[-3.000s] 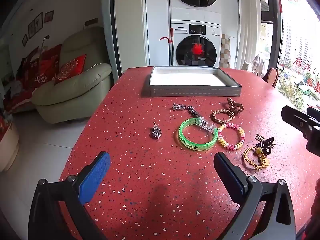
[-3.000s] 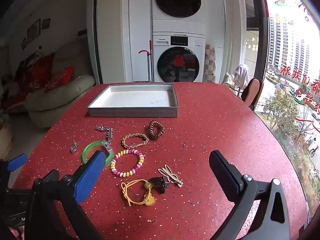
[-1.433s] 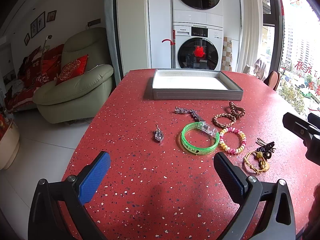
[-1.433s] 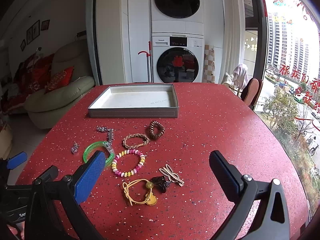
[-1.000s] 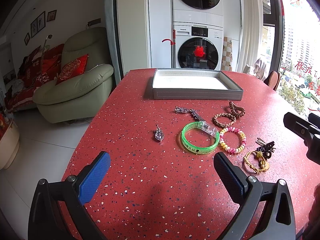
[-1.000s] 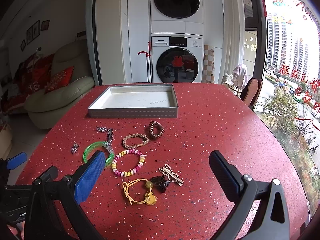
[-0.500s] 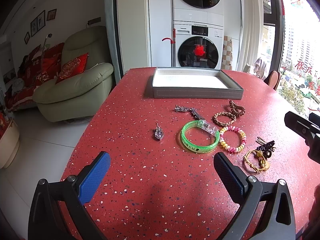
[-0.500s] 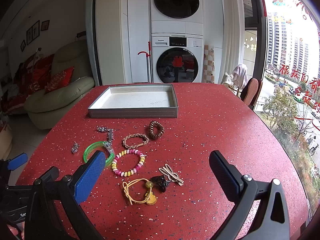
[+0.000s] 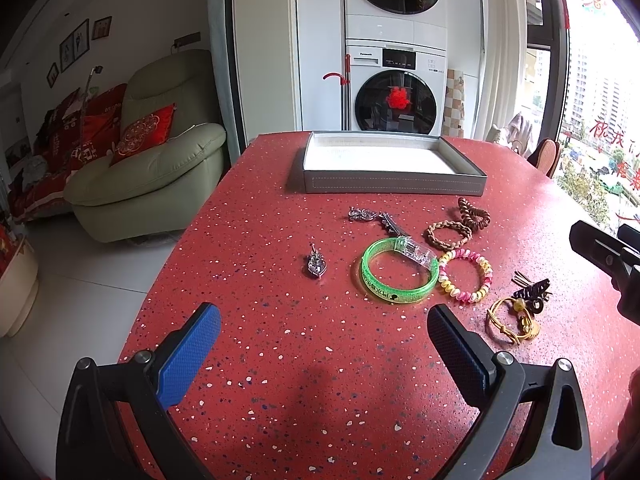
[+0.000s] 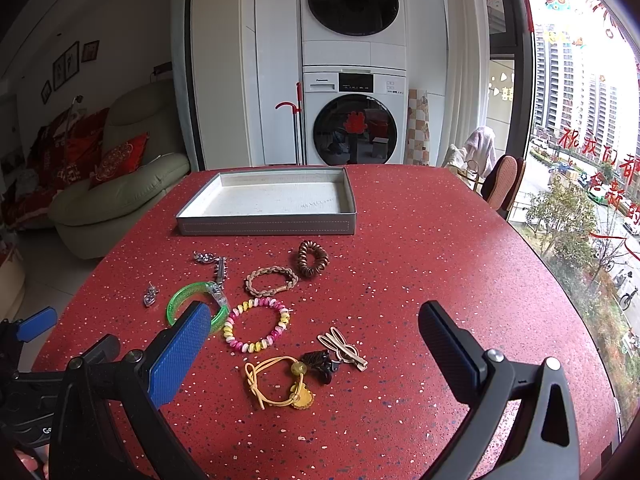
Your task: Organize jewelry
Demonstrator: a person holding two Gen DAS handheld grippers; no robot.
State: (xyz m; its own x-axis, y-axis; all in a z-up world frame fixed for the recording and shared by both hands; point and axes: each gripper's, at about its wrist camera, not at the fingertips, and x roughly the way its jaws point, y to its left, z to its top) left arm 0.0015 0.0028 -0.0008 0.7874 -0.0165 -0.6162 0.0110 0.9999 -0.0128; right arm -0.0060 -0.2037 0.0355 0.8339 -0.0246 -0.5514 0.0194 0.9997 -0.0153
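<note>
- Progress is at zero, in my judgement: the grey tray near the far edge of the red table holds nothing, and every piece lies outside it.
- Jewelry waits in the middle of the table: green bangle, pink-yellow bead bracelet, braided bracelet, brown coil tie, yellow cord tie, hair clips, silver chain, silver pendant.
- Left gripper and right gripper hover above the near edge, jaws spread wide, grasping nothing.
- Writing: the washer carries a small brand word, maybe "Panasonic"; the bangle has dark print, too small to read.
</note>
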